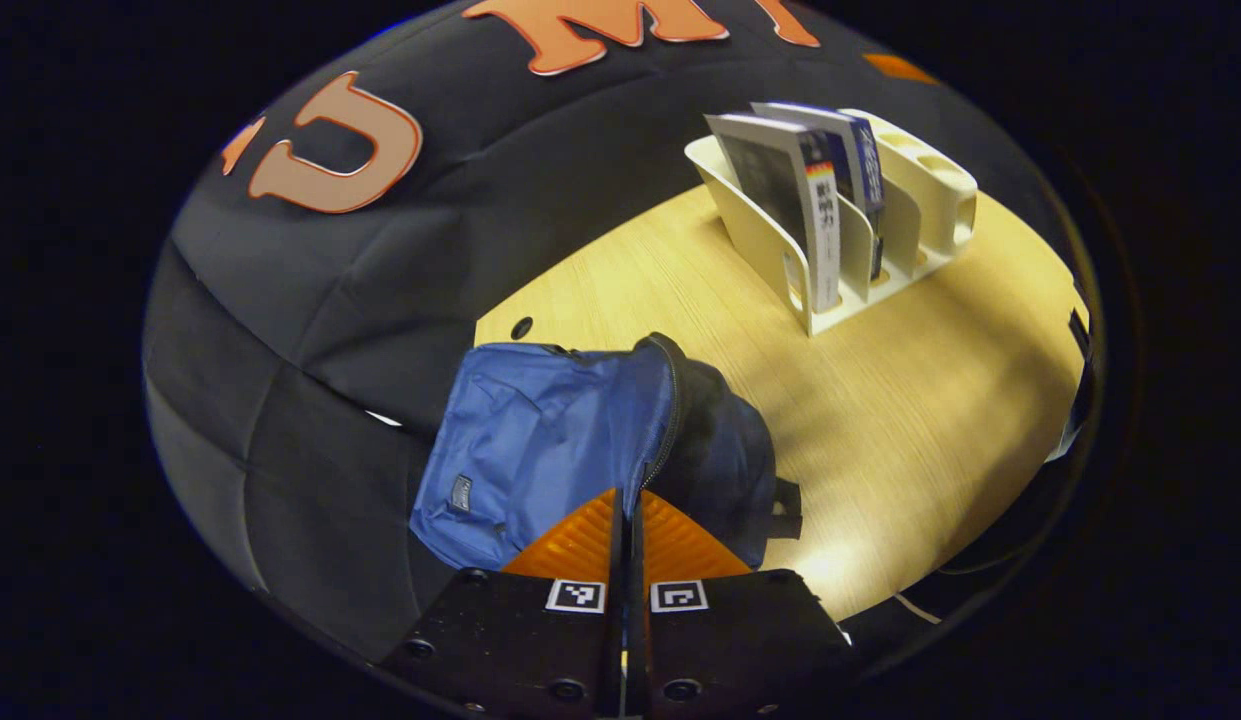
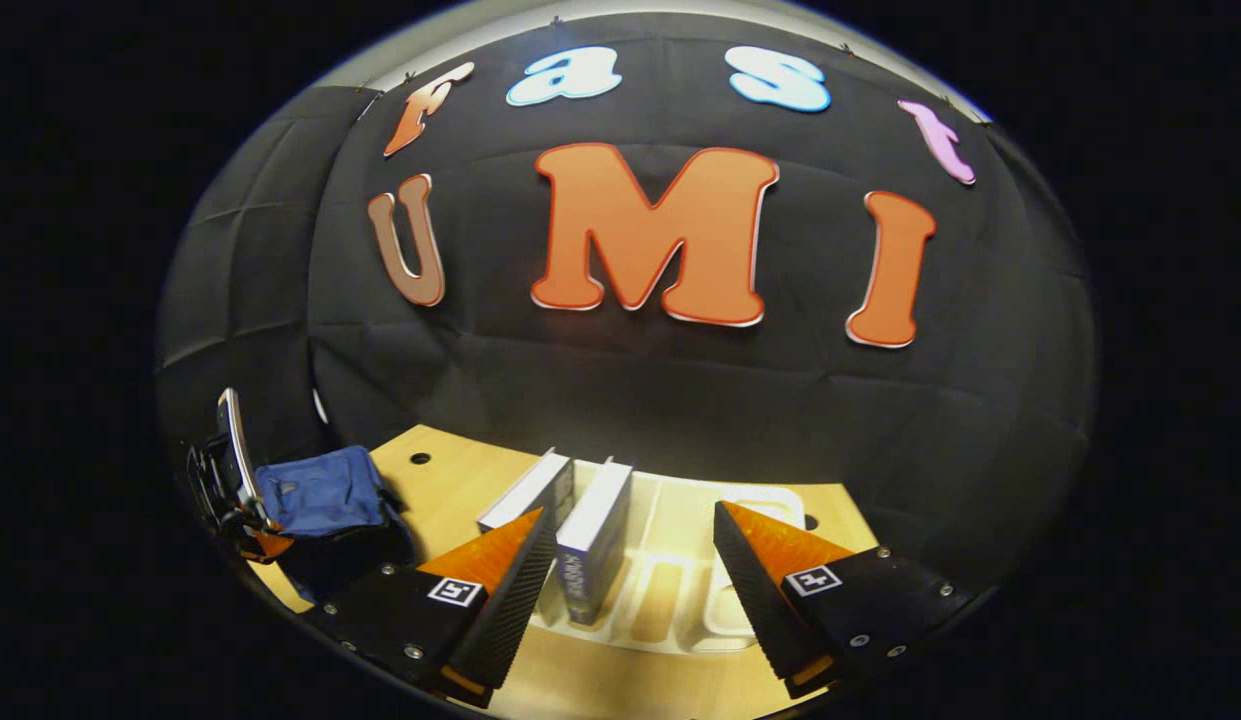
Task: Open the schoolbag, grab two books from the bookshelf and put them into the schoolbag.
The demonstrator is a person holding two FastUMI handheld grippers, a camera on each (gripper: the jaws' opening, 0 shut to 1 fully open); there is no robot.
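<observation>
The blue schoolbag (image 1: 550, 450) lies at the table's left end, its zipper undone and a dark inside (image 1: 725, 440) showing. My left gripper (image 1: 630, 497) is shut on the flap edge by the zipper. A white bookshelf rack (image 1: 830, 270) stands farther along the table with two upright books (image 1: 780, 190) (image 1: 865, 155) in its slots. In the right gripper view my right gripper (image 2: 632, 512) hangs open just above the rack (image 2: 680, 600); the right book (image 2: 592, 540) stands between its fingers and the left book (image 2: 528, 490) is partly behind one finger. The left gripper (image 2: 260, 540) shows beside the bag (image 2: 320, 490).
The light wooden table (image 1: 930, 420) has a small round hole (image 1: 521, 327) near the bag. Bare tabletop lies between bag and rack. The rack's far slots (image 1: 930, 180) hold nothing. The black cloth wall stands close behind the table.
</observation>
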